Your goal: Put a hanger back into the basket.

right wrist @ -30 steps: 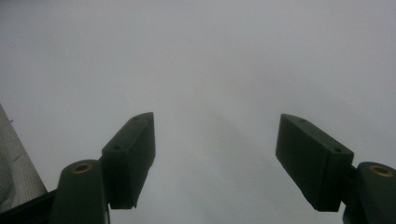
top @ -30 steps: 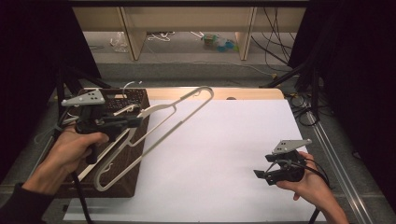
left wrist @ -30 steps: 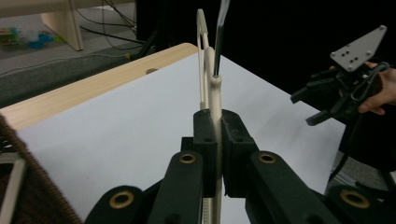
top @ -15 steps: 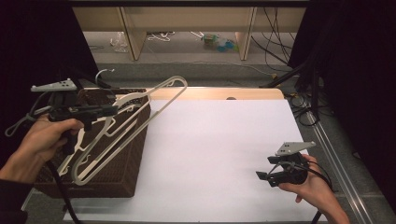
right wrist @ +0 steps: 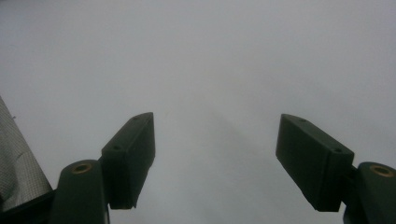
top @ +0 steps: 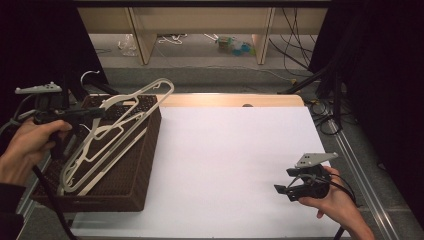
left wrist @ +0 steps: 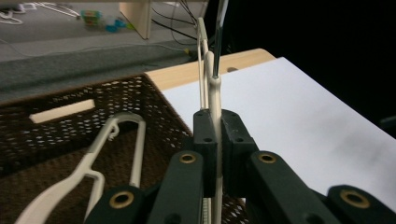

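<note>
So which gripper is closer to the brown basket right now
Left. The left gripper holds a white hanger right over the basket; the right gripper sits far across the white table.

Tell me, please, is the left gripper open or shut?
Shut: the left gripper has its jaws clamped on the cream hanger above the wicker basket.

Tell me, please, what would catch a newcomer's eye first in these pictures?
Most striking is the white hanger, clamped in the left gripper and slanting over the brown woven basket at the table's left edge, where another hanger already lies. Next comes the bare white tabletop, with the right gripper open near its right front corner.
</note>
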`<action>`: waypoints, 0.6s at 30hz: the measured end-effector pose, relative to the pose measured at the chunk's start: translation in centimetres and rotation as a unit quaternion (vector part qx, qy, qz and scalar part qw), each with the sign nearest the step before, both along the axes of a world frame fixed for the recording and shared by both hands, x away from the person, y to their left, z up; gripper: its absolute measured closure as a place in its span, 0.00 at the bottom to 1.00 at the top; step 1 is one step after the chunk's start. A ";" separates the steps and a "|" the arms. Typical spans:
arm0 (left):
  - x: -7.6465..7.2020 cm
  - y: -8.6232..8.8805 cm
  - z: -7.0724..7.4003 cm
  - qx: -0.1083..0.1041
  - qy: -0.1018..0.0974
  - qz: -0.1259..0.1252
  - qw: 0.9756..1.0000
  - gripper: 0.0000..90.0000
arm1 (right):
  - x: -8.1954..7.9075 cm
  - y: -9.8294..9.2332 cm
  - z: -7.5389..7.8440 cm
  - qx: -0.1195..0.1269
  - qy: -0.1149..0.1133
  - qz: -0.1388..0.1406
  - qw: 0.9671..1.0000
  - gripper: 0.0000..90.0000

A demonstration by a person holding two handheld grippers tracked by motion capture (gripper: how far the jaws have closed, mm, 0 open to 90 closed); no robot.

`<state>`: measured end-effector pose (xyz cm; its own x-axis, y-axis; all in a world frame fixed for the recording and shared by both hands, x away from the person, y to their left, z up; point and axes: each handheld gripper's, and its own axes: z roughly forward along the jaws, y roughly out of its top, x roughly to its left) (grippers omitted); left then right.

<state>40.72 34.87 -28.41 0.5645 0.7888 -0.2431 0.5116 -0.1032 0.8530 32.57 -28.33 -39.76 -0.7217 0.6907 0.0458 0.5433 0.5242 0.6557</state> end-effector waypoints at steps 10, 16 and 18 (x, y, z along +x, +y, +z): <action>0.9 3.4 -1.5 0.025 0.002 0.027 0.999 0.95 | 0.1 0.0 -0.1 0.001 0.004 -0.005 1.000 0.33; 1.3 4.8 -2.7 0.027 0.011 0.024 0.999 0.95 | 0.1 0.1 -0.1 0.000 0.000 0.002 1.000 0.33; 1.2 4.9 -2.9 0.026 0.012 0.022 0.999 0.95 | 0.1 0.1 -0.1 0.001 -0.001 0.002 1.000 0.33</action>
